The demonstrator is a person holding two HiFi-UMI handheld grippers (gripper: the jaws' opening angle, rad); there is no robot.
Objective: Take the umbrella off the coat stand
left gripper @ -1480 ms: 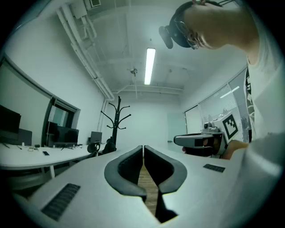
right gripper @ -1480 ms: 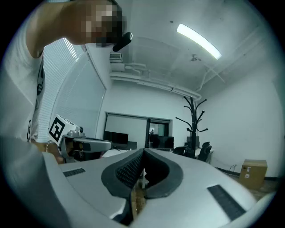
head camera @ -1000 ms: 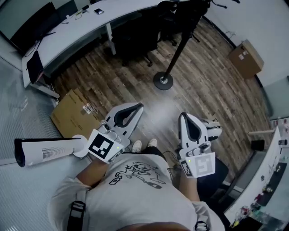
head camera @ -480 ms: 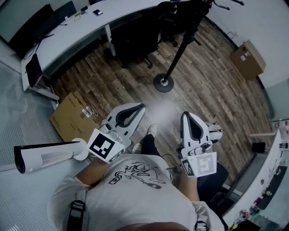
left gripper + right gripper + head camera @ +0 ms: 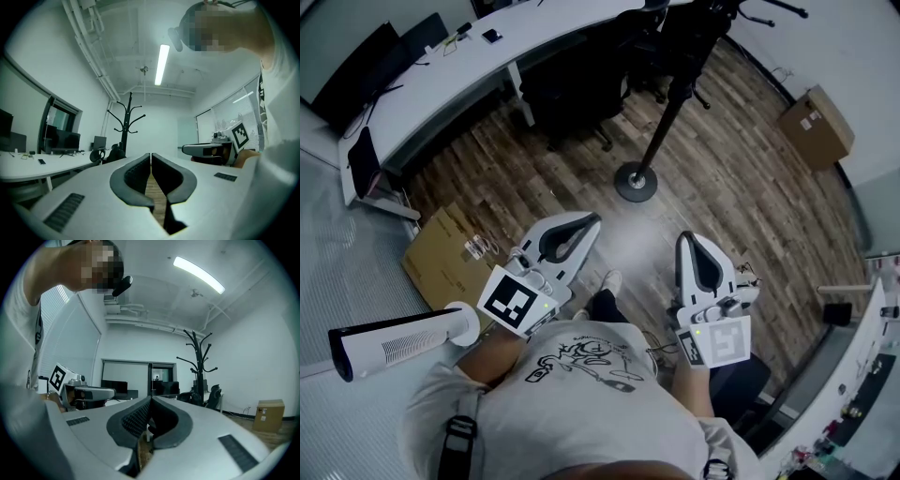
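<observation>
head view light: bright, even, cool blue-green cast, no hard shadows
floor [image 5: 741, 197]: pale washed-out sheen just above frame centre
desk [image 5: 441, 84]: dark shadow band beneath it, 11 o'clock
head view edges: straight lines bow, heavy wide-angle bend
left gripper view: fisheye circle, 4 black corners; ceiling tube [image 5: 161, 64] blown out at 12 o'clock; window blinds [image 5: 236, 101] glow at 3 o'clock
right gripper view: same vignette; ceiling tube [image 5: 198, 273] glares at 1 o'clock
focus: left gripper [image 5: 151, 154] and right gripper [image 5: 151, 400] shells soft near lens, room behind sharper

Nothing is legible: the labels on the brown cardboard box [image 5: 811, 127] and the flattened brown cardboard sheet [image 5: 441, 264] are too small to read.
</observation>
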